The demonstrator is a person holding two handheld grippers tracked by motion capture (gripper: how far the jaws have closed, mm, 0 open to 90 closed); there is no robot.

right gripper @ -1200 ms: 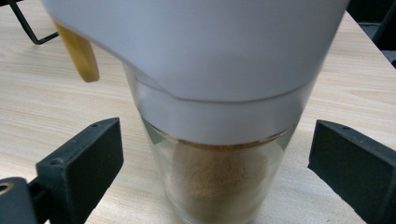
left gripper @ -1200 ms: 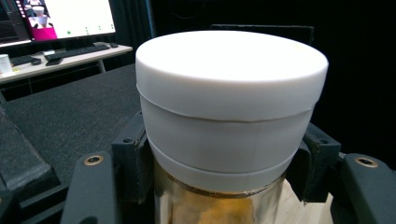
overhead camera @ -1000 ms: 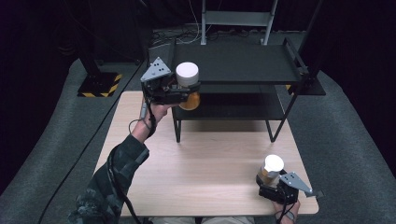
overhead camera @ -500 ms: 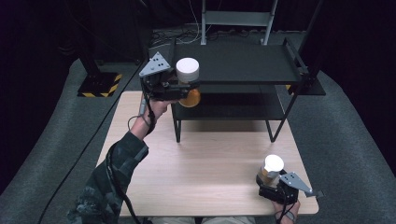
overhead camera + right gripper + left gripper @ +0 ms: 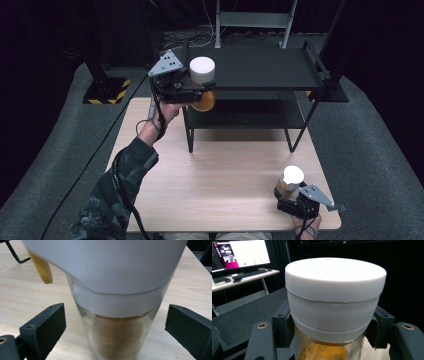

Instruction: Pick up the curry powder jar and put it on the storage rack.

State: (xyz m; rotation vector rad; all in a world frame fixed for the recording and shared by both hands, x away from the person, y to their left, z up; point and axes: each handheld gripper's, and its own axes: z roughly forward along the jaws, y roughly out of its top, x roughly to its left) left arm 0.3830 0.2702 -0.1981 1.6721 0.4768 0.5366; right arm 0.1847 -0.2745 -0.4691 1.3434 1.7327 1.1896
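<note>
The left hand-held gripper (image 5: 196,90) clenches a white-lidded glass jar (image 5: 202,70) of orange powder, held in the air at the front left corner of the black shelf rack (image 5: 265,67), whose top tier lies bare. The right hand-held gripper (image 5: 286,192) stands released, jaws apart either side of a second white-capped jar (image 5: 291,179) near the desk (image 5: 225,170) front right edge.

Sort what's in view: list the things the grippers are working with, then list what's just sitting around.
In the job:
- white-lidded jar of orange powder, clamped in the left gripper at the black shelf's corner
- white-capped jar of brown powder, standing on the wooden table between the right gripper's open jaws

Lying about:
- monitor and keyboard on a far desk
- hazard-striped base on the floor
</note>
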